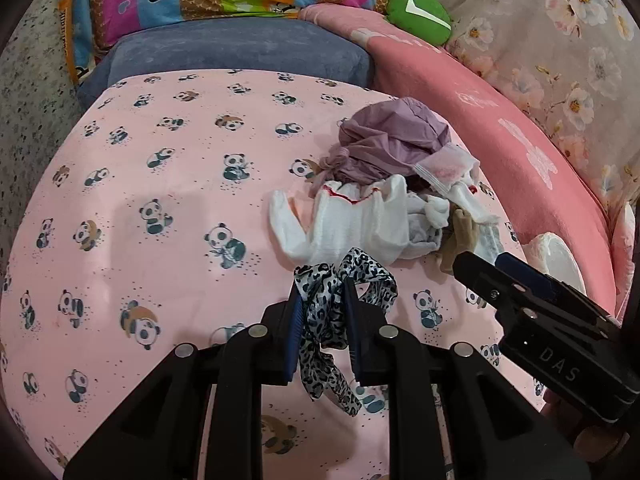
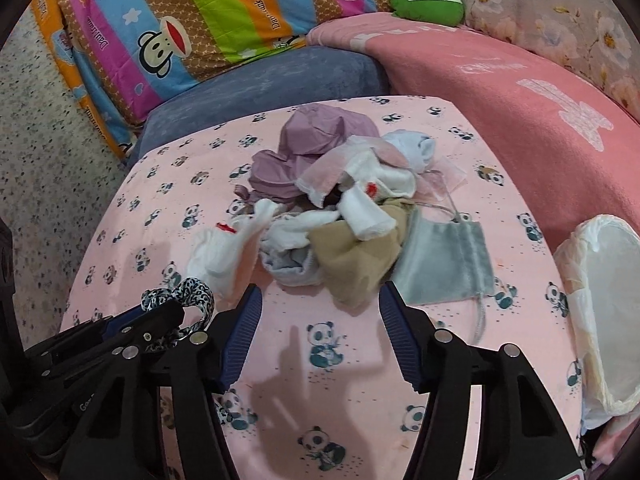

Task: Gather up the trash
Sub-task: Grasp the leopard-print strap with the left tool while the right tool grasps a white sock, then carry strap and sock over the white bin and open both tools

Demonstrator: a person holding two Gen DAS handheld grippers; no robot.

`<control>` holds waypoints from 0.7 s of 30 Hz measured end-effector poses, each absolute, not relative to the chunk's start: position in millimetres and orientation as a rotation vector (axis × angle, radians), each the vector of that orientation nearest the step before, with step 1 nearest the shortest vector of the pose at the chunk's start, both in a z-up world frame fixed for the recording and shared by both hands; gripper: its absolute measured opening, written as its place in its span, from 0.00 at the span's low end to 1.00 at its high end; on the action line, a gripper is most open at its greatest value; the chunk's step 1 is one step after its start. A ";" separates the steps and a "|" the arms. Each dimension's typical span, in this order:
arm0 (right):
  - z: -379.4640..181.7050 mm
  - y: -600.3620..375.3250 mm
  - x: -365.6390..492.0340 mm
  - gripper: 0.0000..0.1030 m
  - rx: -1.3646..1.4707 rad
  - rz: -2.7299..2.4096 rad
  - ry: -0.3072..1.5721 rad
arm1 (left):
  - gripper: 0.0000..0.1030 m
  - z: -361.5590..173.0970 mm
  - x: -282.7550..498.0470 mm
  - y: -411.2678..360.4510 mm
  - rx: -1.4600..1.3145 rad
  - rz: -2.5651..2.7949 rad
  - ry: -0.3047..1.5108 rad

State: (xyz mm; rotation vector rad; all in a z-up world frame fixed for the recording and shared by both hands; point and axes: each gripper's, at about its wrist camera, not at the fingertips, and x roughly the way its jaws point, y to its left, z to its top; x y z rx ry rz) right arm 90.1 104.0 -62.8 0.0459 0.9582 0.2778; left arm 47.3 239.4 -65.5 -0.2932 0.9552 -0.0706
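A leopard-print ribbon point(image 1: 332, 312) is pinched between the blue pads of the left tongs point(image 1: 323, 302), its loops bunched above the fingertips and its tail hung down between the jaws over the panda-print pink sheet point(image 1: 160, 184). In the right wrist view the same ribbon point(image 2: 188, 296) is seen at the near left, clamped in the left tongs point(image 2: 168, 312).

Just beyond the ribbon a heap of discarded items is spread on the sheet — a white cotton glove point(image 1: 344, 224) with red-stitched cuff nearest, a crumpled mauve plastic bag point(image 1: 384, 140) at the far side, a beige cloth point(image 2: 356, 264) and a grey drawstring pouch point(image 2: 448, 264) to the right.

The right tongs point(image 2: 320, 300) are held open over the near edge of the heap, nothing between the pads; the beige cloth lies just beyond the fingertips.

At the right, a bin lined with a white bag point(image 2: 608, 304) is seen beside a pink blanket point(image 2: 500, 100). At the far side lie a blue cushion point(image 1: 240, 48), a striped cartoon-monkey pillow point(image 2: 192, 20) and a green plush item point(image 1: 420, 12).
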 end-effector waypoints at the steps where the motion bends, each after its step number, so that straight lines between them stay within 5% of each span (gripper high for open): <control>1: -63.0 109.8 90.9 0.59 0.046 0.289 0.959 | 0.18 -64.4 47.5 242.1 -0.290 -0.058 0.953; 10: -76.4 155.0 103.3 0.47 0.022 0.356 0.992 | 0.18 -62.3 47.8 271.7 -0.285 0.028 0.928; 15: -91.7 164.6 107.2 0.07 0.020 0.384 1.033 | 0.18 -58.5 50.5 274.3 -0.287 0.027 0.916; 21: -63.2 150.3 93.4 0.07 0.053 0.395 0.951 | 0.18 -47.6 51.5 263.0 -0.271 0.005 0.898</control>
